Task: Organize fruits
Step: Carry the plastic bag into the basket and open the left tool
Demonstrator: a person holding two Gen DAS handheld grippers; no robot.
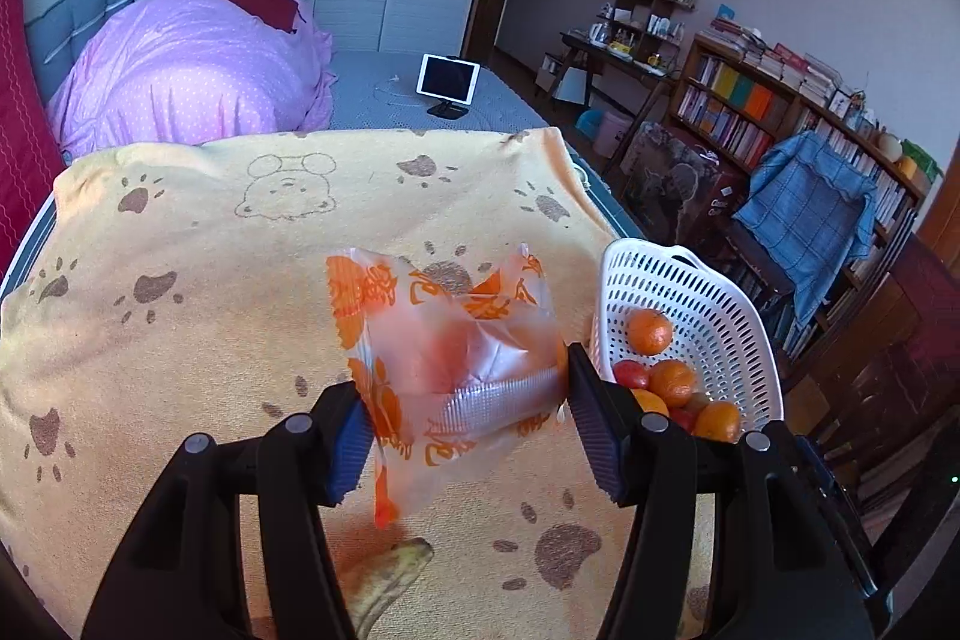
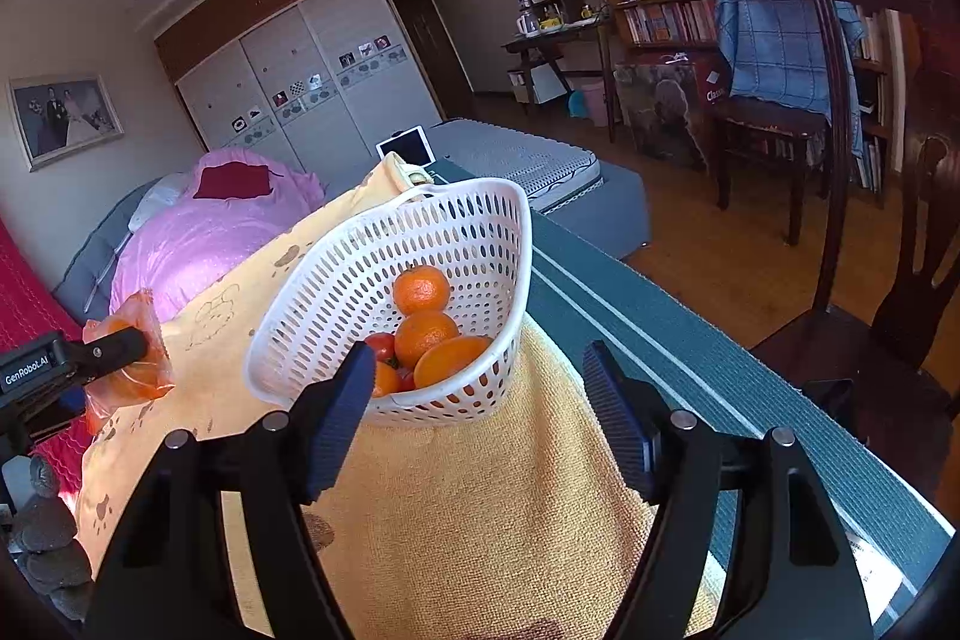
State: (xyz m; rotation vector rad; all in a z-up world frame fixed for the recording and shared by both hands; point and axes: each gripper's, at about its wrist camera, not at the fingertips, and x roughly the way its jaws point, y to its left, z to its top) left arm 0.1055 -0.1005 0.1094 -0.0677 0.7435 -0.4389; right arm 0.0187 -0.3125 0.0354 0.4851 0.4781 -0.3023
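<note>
My left gripper (image 1: 465,418) is shut on a clear plastic bag with orange print (image 1: 450,358), held above the yellow towel (image 1: 240,340); a reddish fruit shows dimly inside it. The bag and left gripper also show in the right wrist view (image 2: 129,364). A white perforated basket (image 1: 726,316) stands to the right of the bag with several oranges (image 1: 649,332) and tomatoes (image 1: 630,374) in it. In the right wrist view the basket (image 2: 360,268) sits just ahead of my right gripper (image 2: 474,400), which is open and empty. A banana (image 1: 390,580) lies on the towel below the left gripper.
The towel covers a table with a dark green edge (image 2: 660,340). Behind are a bed with a pink duvet (image 1: 192,64) and a tablet (image 1: 448,79). A wooden chair (image 2: 870,160) stands to the right, with bookshelves (image 1: 780,112) beyond.
</note>
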